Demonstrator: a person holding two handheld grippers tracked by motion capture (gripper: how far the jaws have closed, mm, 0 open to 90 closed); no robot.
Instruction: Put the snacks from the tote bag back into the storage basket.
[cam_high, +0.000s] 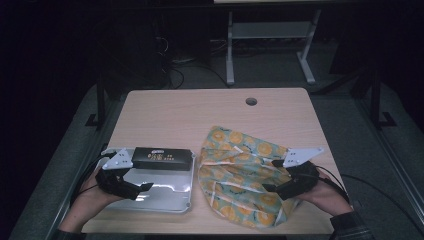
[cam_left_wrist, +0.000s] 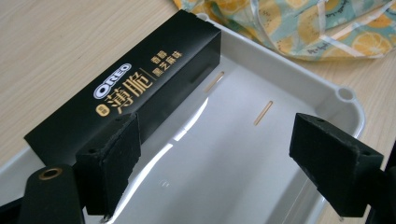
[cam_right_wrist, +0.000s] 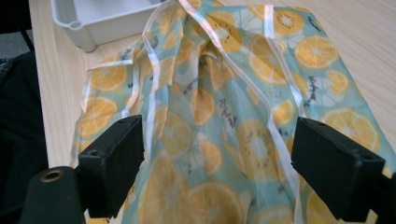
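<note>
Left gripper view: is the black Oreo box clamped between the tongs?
No. The left tongs stand open over the white tray, while the Oreo box rests along the tray's rim beside one pad.

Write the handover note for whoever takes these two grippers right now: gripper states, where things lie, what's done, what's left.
Left gripper: open, jaws over the white tray, holding nothing.
Right gripper: open, jaws either side of the orange-print bag, not clamped on it.
Oreo box: lies along the tray's far edge, partly resting on the rim, beside the left gripper's jaw.
Bag: crumpled flat on the table, right of the tray, its edge close to the tray's corner.
Done: nothing is gripped; the box is not in the bag.
Left, probably: grip the box, open the bag, and put the box inside.
</note>
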